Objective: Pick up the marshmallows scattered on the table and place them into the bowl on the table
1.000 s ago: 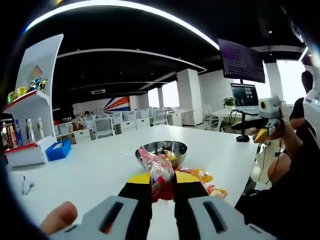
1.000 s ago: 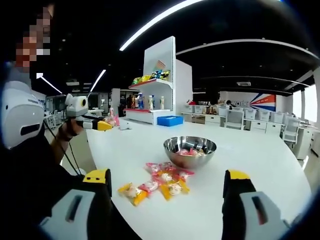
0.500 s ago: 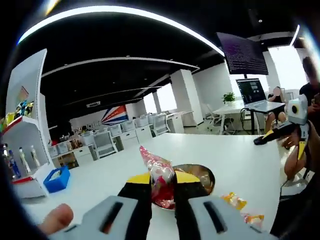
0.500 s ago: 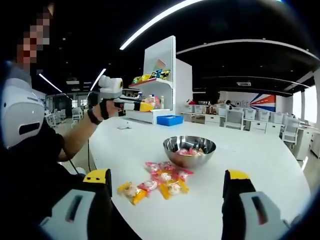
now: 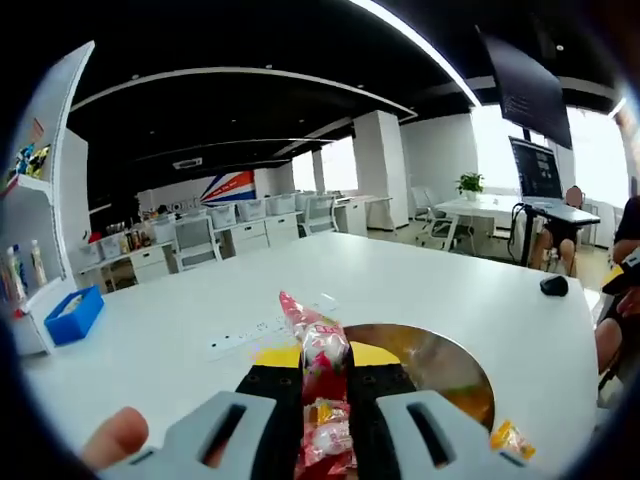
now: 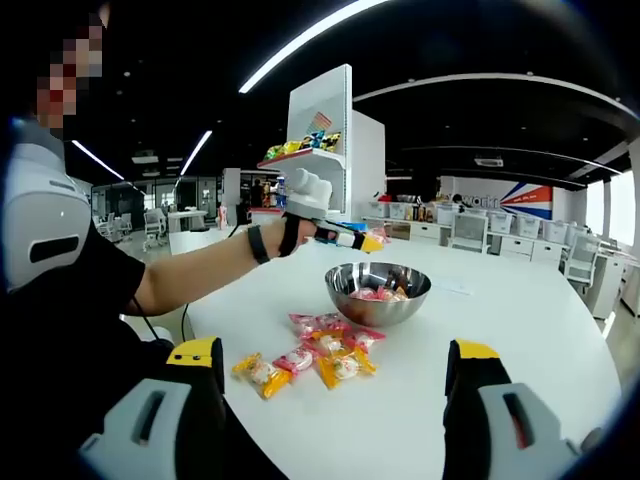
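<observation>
A: Where does the left tool (image 5: 325, 372) stand?

B: Its jaws clench a pink-wrapped marshmallow (image 5: 318, 347) right above the shiny steel bowl (image 6: 378, 292) on the white desk (image 6: 520, 330).

A: And the right tool (image 6: 335, 365)?

B: Spread wide, empty. The left should part its jaws only once centred over the bowl, so the sweet drops inside.

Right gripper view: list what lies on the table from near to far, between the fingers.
Scattered marshmallows → steel bowl with more wrapped marshmallows inside → left gripper, holding a marshmallow at the bowl's far rim → white shelf unit beyond the table.
</observation>
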Tool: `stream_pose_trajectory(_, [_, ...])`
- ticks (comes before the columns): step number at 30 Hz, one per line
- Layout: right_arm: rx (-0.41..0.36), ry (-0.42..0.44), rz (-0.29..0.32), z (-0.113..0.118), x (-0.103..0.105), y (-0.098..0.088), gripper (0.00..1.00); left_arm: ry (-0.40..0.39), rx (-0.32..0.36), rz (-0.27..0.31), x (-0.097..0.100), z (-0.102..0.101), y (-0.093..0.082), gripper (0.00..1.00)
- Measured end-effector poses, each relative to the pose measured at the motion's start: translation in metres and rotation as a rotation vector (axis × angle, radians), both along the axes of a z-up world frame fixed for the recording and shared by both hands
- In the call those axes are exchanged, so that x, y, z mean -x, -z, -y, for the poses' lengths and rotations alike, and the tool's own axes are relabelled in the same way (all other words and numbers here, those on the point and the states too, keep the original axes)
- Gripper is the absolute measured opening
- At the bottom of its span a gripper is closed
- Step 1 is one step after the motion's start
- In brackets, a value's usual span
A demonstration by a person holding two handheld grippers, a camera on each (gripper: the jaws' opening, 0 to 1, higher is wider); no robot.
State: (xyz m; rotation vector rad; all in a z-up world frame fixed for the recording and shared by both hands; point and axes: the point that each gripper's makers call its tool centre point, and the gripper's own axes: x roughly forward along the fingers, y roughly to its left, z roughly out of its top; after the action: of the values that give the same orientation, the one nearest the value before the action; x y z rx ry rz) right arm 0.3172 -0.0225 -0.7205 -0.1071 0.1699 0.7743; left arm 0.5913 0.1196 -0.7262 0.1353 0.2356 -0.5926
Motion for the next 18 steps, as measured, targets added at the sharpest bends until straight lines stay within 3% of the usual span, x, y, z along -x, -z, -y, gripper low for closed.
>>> stream_pose_trajectory(5, [-0.002,0.001,-0.005,0.001,-0.001,0.002,0.87,0.003,0.034,-0.06,-0.004,0.003,0.021,0.13])
stream_pose_trajectory(8, [-0.005,-0.001,-0.004,0.0,-0.001,0.002,0.86,-0.001,0.052,-0.086,-0.005,0.001,0.025,0.13])
stream_pose_trajectory(18, [-0.002,0.002,0.008,-0.001,-0.002,-0.003,0.86,0.001,0.054,-0.084,0.0,0.006,0.044,0.14])
